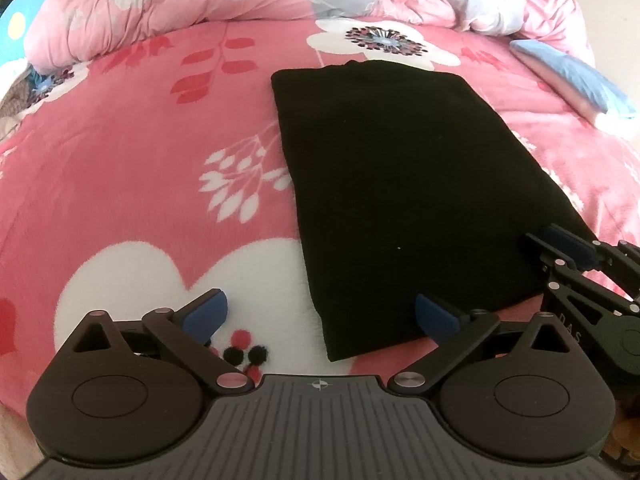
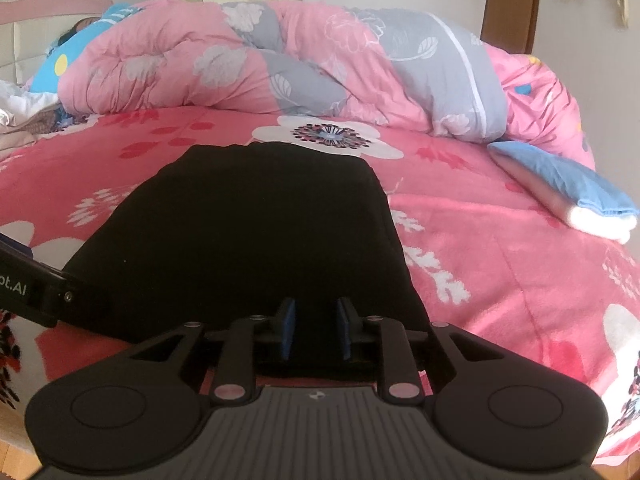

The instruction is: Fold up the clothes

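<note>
A black garment (image 1: 400, 184) lies folded into a long rectangle on the pink floral bedspread (image 1: 140, 140); it also shows in the right wrist view (image 2: 256, 232). My left gripper (image 1: 320, 316) is wide open at the garment's near left corner, its right finger on the fabric edge, its left finger over the bedspread. My right gripper (image 2: 316, 328) is partly open, its blue pads astride the garment's near edge with a gap between them. It also shows in the left wrist view (image 1: 568, 248) at the garment's near right corner.
A rumpled pink and grey quilt (image 2: 280, 68) is heaped along the far side of the bed. A folded blue and white cloth (image 2: 568, 192) lies at the right. A wooden door (image 2: 512, 4) and a wall stand behind.
</note>
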